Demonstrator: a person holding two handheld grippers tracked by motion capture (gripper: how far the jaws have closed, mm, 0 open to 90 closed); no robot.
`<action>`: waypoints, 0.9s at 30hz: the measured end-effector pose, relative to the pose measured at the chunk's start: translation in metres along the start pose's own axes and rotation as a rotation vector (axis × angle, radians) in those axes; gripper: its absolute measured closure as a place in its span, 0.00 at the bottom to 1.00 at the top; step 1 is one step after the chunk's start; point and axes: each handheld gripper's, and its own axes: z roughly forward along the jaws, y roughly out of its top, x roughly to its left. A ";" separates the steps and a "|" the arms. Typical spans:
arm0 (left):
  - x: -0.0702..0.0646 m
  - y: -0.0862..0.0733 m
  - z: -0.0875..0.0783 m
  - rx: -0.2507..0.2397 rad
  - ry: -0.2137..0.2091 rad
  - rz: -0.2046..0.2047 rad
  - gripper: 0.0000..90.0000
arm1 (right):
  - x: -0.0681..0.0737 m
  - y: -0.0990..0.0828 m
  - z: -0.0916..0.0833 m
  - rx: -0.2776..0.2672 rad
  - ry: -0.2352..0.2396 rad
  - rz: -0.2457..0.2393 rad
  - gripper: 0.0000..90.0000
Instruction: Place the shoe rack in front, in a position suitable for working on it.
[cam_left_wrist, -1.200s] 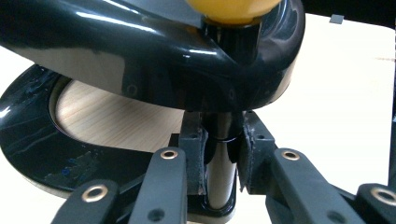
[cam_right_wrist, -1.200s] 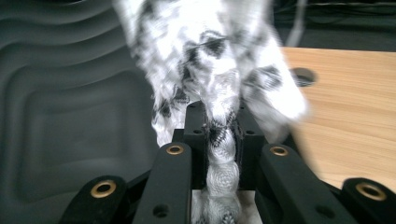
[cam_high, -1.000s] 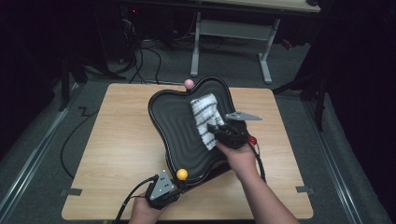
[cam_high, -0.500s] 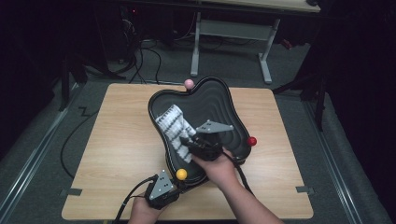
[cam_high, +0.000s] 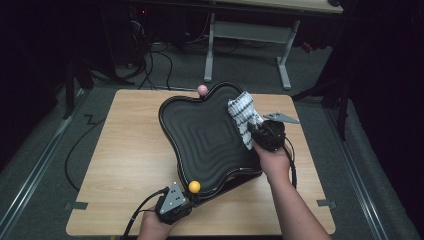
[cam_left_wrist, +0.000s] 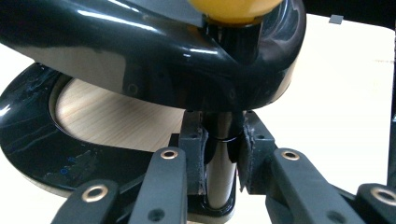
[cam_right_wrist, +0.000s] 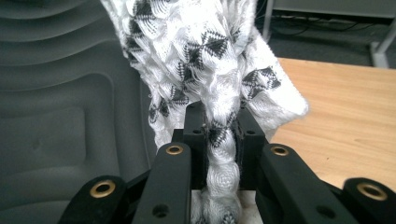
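A glossy black tray (cam_high: 200, 135) with a wavy rim and a ridged floor stands raised on the wooden table (cam_high: 125, 165). At its near corner my left gripper (cam_high: 186, 197) is shut on the tray's post (cam_left_wrist: 219, 163), under a yellow ball (cam_high: 194, 186); in the left gripper view the pads (cam_left_wrist: 198, 149) squeeze this post below the yellow ball (cam_left_wrist: 233, 9). My right gripper (cam_high: 254, 134) is shut on a white cloth (cam_high: 242, 116) with a black pattern, lying over the tray's right rim. In the right gripper view the cloth (cam_right_wrist: 205, 56) bunches between the jaws of the right gripper (cam_right_wrist: 222, 140).
A pink ball (cam_high: 202, 90) tops the tray's far corner. A black ring base (cam_left_wrist: 28, 140) lies under the tray. Bare table (cam_right_wrist: 345, 116) extends right of the cloth. Beyond the table are a desk frame (cam_high: 245, 35) and floor cables (cam_high: 150, 60).
The right gripper dragged the cloth left across the tray floor, then back up to the right rim. The left gripper stayed on the post.
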 end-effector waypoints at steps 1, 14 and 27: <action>0.000 0.000 0.000 0.000 0.000 0.000 0.83 | 0.000 0.000 0.000 0.000 0.000 0.000 0.88; 0.000 0.000 0.000 0.001 -0.001 0.001 0.83 | 0.089 -0.002 0.004 -0.019 0.203 -0.173 0.89; 0.001 0.000 0.000 0.001 -0.006 0.000 0.83 | 0.166 0.009 0.024 -0.042 0.343 -0.276 0.89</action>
